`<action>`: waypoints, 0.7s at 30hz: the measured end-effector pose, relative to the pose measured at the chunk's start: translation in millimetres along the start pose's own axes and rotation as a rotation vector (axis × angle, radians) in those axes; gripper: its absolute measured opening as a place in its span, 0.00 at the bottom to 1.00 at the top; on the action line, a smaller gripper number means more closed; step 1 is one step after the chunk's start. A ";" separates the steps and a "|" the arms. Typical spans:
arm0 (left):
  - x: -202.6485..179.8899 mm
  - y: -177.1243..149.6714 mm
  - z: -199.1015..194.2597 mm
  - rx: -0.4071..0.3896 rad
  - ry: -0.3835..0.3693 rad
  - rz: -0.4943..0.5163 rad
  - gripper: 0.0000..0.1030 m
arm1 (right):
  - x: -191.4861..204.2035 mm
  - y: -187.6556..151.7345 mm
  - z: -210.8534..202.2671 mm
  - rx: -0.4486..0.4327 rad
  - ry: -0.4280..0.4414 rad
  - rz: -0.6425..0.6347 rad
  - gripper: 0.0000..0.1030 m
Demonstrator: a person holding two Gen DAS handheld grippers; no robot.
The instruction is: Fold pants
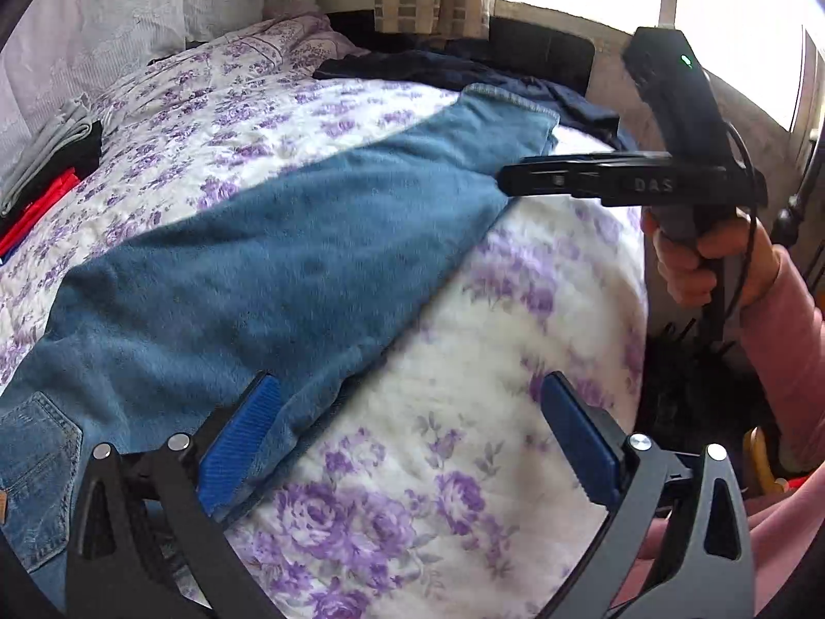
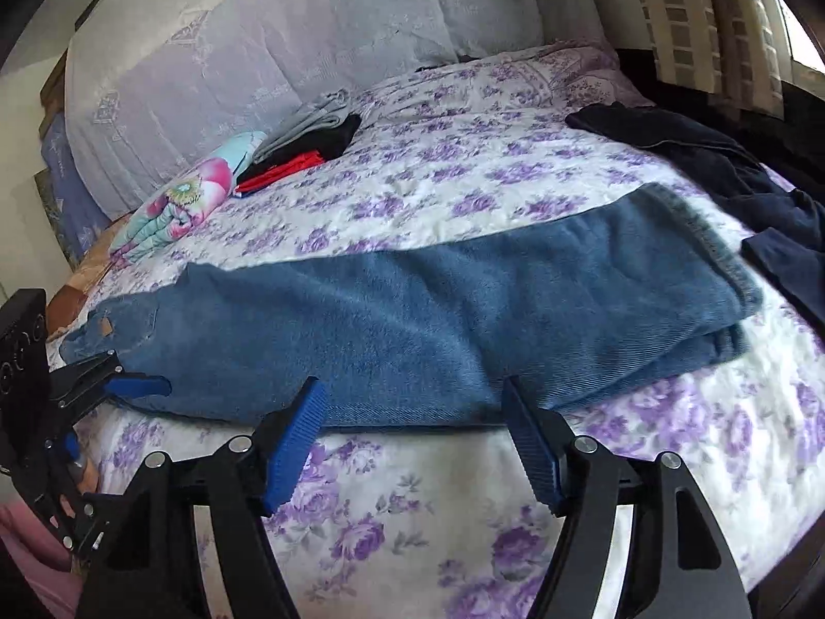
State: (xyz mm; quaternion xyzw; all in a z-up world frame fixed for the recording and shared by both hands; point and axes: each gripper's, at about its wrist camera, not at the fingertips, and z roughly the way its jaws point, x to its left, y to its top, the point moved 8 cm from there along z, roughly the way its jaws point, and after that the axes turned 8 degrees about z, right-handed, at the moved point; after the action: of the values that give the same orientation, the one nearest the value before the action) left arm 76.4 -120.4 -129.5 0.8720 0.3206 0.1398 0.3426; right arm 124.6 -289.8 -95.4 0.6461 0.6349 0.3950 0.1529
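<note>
Left wrist view: one pair of blue jeans (image 1: 268, 258) lies folded lengthwise, legs stacked, running diagonally across the floral bedspread (image 1: 464, 387), waist and back pocket at lower left, hems at upper right. Left gripper (image 1: 407, 443) sits low at the near edge of the pants, jaws wide apart, nothing clamped; its left blue pad (image 1: 240, 443) overlaps the jeans' near edge, the other pad is over bare bedspread. Whether that pad actually touches the denim, cannot tell. Right gripper (image 1: 515, 180) shows side-on at right, held in a hand (image 1: 706, 263) with a pink sleeve (image 1: 784, 351), tip just beside the hem end of the jeans, not gripping them. One dark navy garment (image 1: 464, 69) lies beyond the hems. One stack of folded clothes (image 1: 46, 165), grey, black, red, at far left. Right wrist view: same single pair of jeans (image 2: 412, 320) lies crosswise ahead of the right gripper (image 2: 412, 433), hems at right, waist at left. Jaws wide apart and holding nothing, both blue pads at the near edge of the denim, fabric edge showing between them but not pinched. Left gripper (image 2: 139, 387) at far left by the waist end, empty too. One navy garment (image 2: 722, 170) at right, one folded stack (image 2: 304, 147) and one floral bundle (image 2: 185, 201) at the back, a pale headboard cover (image 2: 258, 41) behind.
</note>
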 end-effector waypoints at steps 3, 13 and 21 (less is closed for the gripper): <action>16.3 16.6 -1.4 -0.069 0.060 -0.058 0.95 | -11.0 32.7 -23.0 -0.133 0.001 0.014 0.81; 44.1 -13.6 -19.9 0.037 0.235 -0.044 0.95 | -43.8 46.5 -5.1 -0.098 -0.242 0.060 0.91; 114.9 -87.4 -53.9 0.093 0.308 -0.311 0.95 | 113.7 28.7 42.9 0.025 0.141 -0.252 0.95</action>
State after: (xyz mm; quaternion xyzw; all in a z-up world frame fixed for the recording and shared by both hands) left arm 97.7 31.1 -147.6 0.7954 0.5056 0.2017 0.2665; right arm 161.4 -173.9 -66.9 0.5338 0.7251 0.4090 0.1483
